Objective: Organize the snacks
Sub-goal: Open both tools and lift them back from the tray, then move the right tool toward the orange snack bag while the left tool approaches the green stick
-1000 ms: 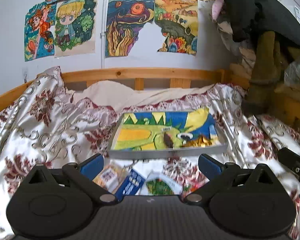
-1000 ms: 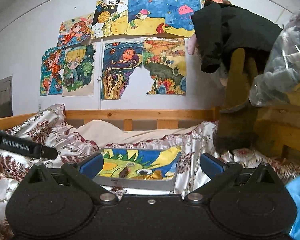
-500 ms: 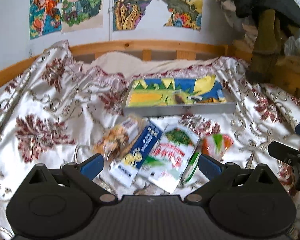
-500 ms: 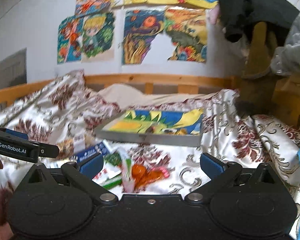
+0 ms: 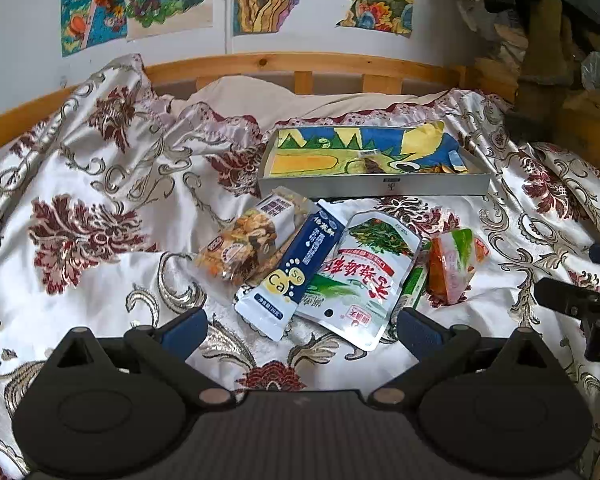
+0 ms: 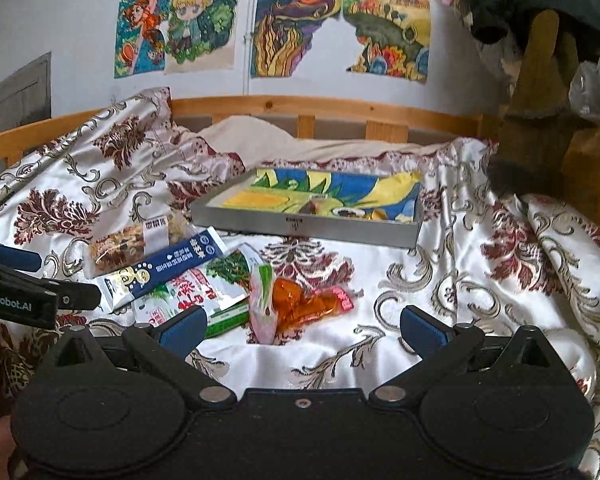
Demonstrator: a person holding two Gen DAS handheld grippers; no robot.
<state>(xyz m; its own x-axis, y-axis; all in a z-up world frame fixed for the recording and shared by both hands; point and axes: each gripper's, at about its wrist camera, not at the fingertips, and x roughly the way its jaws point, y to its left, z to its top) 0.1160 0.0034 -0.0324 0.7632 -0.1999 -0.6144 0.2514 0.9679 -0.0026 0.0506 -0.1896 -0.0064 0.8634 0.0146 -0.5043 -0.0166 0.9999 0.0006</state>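
Several snack packets lie in a loose pile on the bedspread: a clear nut-mix bag (image 5: 246,240) (image 6: 124,246), a dark blue sachet (image 5: 296,276) (image 6: 164,266), a white and green pouch (image 5: 360,276) (image 6: 204,284), a thin green stick pack (image 5: 414,284) and an orange packet (image 5: 454,266) (image 6: 304,304). Behind them sits a shallow grey tray (image 5: 380,187) (image 6: 300,225) lined with a colourful drawing, with a few small wrapped sweets (image 5: 374,165) in it. My left gripper (image 5: 302,330) is open, just short of the pile. My right gripper (image 6: 302,328) is open near the orange packet.
A shiny floral bedspread (image 5: 100,208) covers the bed, rumpled into folds at the left and right. A wooden headboard rail (image 5: 300,66) and a wall of drawings stand behind. Piled clothes and bags (image 6: 540,40) crowd the right side.
Both grippers have tilted down and pulled back, so the snack pile now shows in full in front of the tray. Both stay open and hold nothing.
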